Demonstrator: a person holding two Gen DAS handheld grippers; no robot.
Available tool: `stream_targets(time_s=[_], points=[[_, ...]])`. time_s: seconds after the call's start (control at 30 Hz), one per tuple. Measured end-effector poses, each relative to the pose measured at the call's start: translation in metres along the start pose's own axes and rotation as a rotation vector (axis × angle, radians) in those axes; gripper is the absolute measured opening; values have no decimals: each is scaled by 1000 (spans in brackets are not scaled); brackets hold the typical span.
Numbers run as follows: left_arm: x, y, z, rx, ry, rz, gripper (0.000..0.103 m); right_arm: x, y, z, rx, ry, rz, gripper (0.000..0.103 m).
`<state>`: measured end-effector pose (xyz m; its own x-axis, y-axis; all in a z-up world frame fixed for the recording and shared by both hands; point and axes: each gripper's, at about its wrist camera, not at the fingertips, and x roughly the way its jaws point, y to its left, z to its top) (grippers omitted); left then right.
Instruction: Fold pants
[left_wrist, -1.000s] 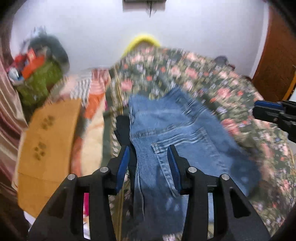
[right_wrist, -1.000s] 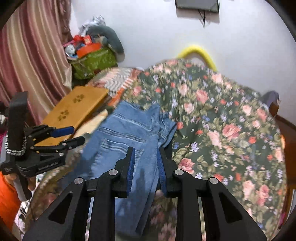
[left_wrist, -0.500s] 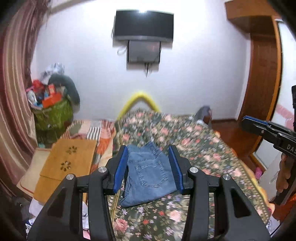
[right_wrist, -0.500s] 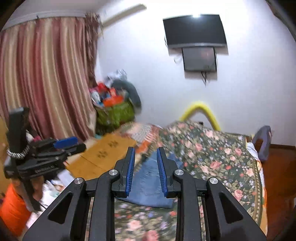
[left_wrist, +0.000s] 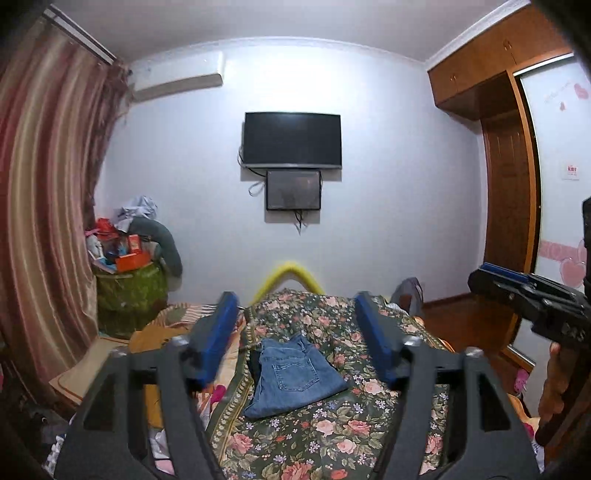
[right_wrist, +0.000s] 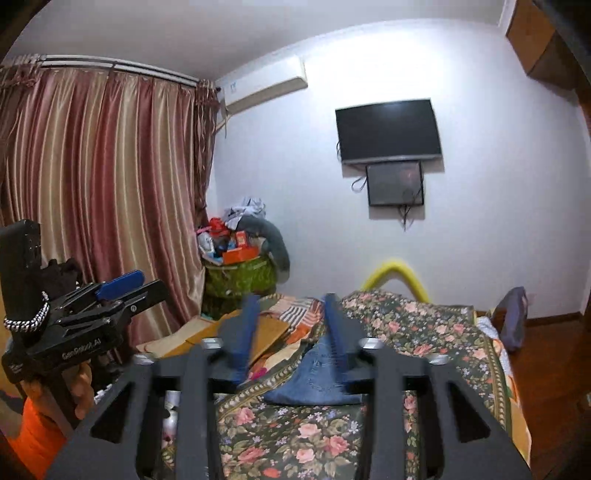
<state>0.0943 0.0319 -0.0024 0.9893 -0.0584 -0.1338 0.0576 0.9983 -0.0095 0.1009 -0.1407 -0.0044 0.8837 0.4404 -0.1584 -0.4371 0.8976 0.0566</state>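
The blue jeans (left_wrist: 293, 374) lie folded into a compact bundle, back pocket up, on the floral bedspread (left_wrist: 332, 435). They also show in the right wrist view (right_wrist: 317, 384), partly behind a finger. My left gripper (left_wrist: 295, 332) is open and empty, held high and well back from the jeans. My right gripper (right_wrist: 290, 325) is open and empty, also raised and back from the bed. Each gripper shows in the other's view: the right one (left_wrist: 517, 291) at the right edge, the left one (right_wrist: 122, 291) at the left.
A wall TV (left_wrist: 291, 140) hangs ahead. A green basket of clutter (left_wrist: 129, 288) stands by striped curtains (right_wrist: 92, 203) on the left. Tan boards (right_wrist: 266, 332) and striped cloth lie left of the bed. A wooden wardrobe (left_wrist: 506, 184) stands at right.
Both grippers have let go of the jeans, opened wider and pulled up and far back from the bed. The jeans stay folded on the bedspread.
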Motion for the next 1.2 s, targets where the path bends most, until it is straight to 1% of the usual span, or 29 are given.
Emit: stream_targets(time_s=[0.03,0.1,0.13,0.17,0.2,0.23,0.3,0.37,0.4,0.43,0.5,0.83,0.97,1.2], points=[[-6,0,-3,-9,-14,2,79,-5,0,-2,3,-10,-6,55],[-13,-1,-8,-15,-26,11,87,-9,4,-6,-2,-21,-26,58],[-16,0,-10,-15,-27,14,90,-10,7,-7,-10,-21,-36,62],[-17,0,-12,-17,-27,16,95,-10,9,-8,-16,-21,-45,66],[-19,0,-14,-19,-27,16,101,-12,10,-9,-18,-24,-52,74],[-21,1,-15,-24,-27,12,102,-15,13,-10,-22,-30,-59,82],[-22,4,-17,-34,-21,-4,102,-17,16,-11,-32,-41,-75,84],[-23,4,-18,-36,-13,-3,102,-19,17,-11,-36,-39,-84,86],[-22,5,-19,-39,-9,-3,102,-17,16,-10,-31,-35,-84,89],[-23,6,-20,-44,-6,-3,102,-18,16,-11,-24,-36,-86,96],[-22,6,-21,-49,-3,-3,102,-19,16,-14,-11,-42,-92,103],[-22,5,-24,-58,1,9,102,-24,17,-22,3,-36,-92,103],[-20,6,-27,-59,12,-1,102,-24,17,-23,8,-31,-91,103],[-17,2,-28,-39,13,3,102,-26,14,-23,27,-19,-87,103]])
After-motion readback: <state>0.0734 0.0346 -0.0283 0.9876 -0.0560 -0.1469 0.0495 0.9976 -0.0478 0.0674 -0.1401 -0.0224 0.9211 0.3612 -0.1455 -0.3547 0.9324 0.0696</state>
